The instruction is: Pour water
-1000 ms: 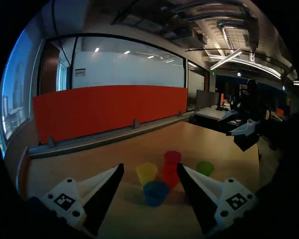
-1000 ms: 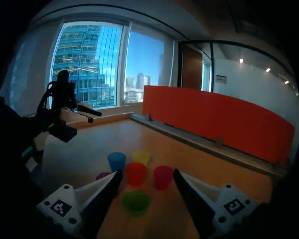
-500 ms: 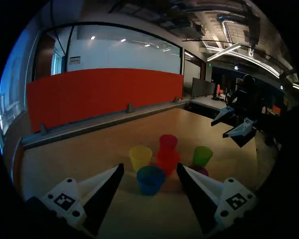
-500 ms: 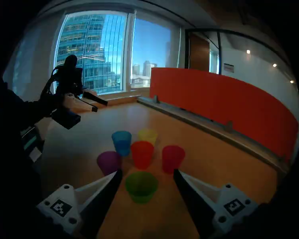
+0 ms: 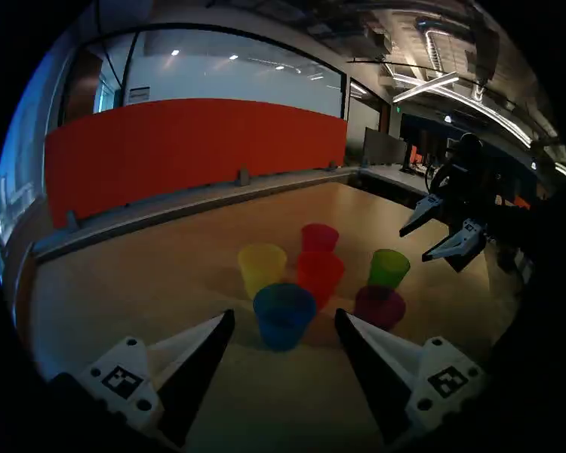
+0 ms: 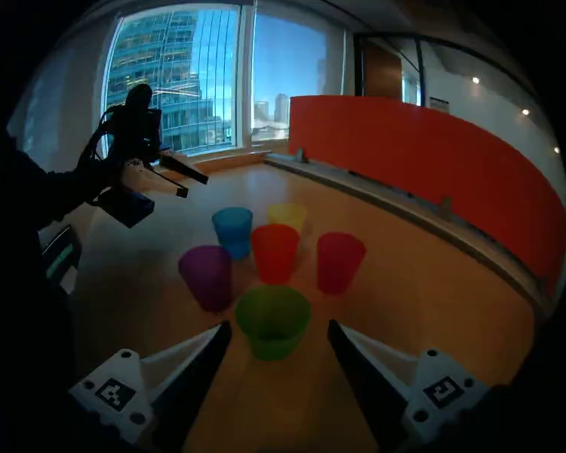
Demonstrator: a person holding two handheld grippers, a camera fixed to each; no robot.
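Observation:
Several coloured plastic cups stand upright in a tight cluster on the wooden table (image 5: 132, 279). In the left gripper view the blue cup (image 5: 284, 315) is nearest, just ahead of my open left gripper (image 5: 283, 332); behind it are the yellow cup (image 5: 262, 268), orange cup (image 5: 319, 276), red cup (image 5: 320, 237), green cup (image 5: 389, 267) and purple cup (image 5: 379, 306). In the right gripper view the green cup (image 6: 272, 320) sits just ahead of my open right gripper (image 6: 275, 332), with the purple cup (image 6: 206, 276), orange cup (image 6: 275, 252), red cup (image 6: 339, 261), blue cup (image 6: 232, 232) and yellow cup (image 6: 287, 217) beyond. Neither gripper holds anything.
An orange divider panel (image 5: 192, 155) runs along the table's far edge. The other gripper (image 5: 445, 230), held by a hand, hovers at the right in the left gripper view; in the right gripper view the other gripper (image 6: 151, 181) hovers at the left. Windows (image 6: 185, 75) lie behind.
Both grippers have tilted down and moved closer to the cups; the cluster looks larger and higher in each view, and the purple cup has come fully into sight.

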